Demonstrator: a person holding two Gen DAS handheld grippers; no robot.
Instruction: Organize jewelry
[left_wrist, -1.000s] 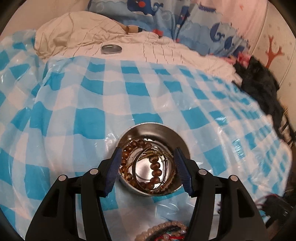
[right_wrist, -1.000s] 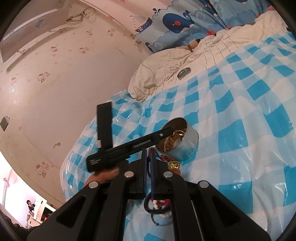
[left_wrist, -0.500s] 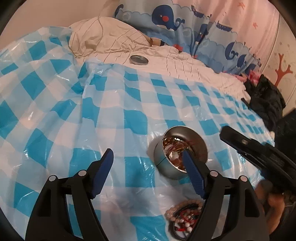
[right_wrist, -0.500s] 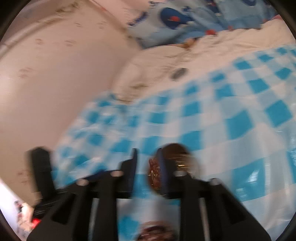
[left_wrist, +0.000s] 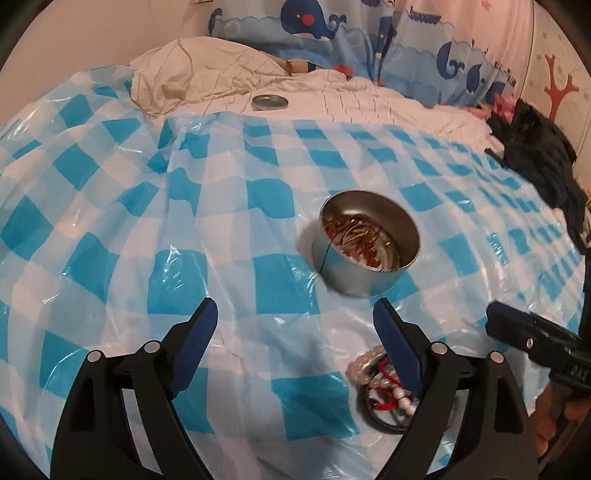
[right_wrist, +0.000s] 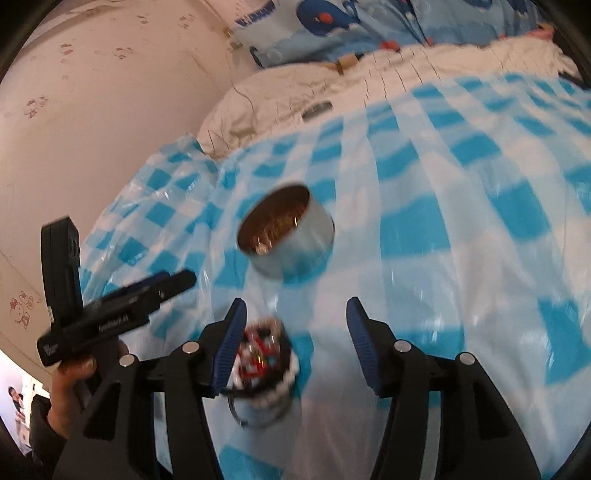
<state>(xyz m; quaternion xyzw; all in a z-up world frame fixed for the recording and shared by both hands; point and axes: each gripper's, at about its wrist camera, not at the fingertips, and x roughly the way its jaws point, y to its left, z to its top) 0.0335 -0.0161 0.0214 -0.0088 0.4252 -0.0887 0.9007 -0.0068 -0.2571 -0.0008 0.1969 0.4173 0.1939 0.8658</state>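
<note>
Both claws, left (left_wrist: 295, 317) and right (right_wrist: 295, 317), wide, empty, over blue-checked plastic sheet (left_wrist: 147, 206), pink wall (right_wrist: 92, 110)

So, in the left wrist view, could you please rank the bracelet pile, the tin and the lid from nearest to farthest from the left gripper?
From the left gripper:
1. Bracelet pile, by its right finger.
2. Tin, ahead, slightly right.
3. Lid, far back on the white bedding.

Warm dim light (right view blurred)
</note>
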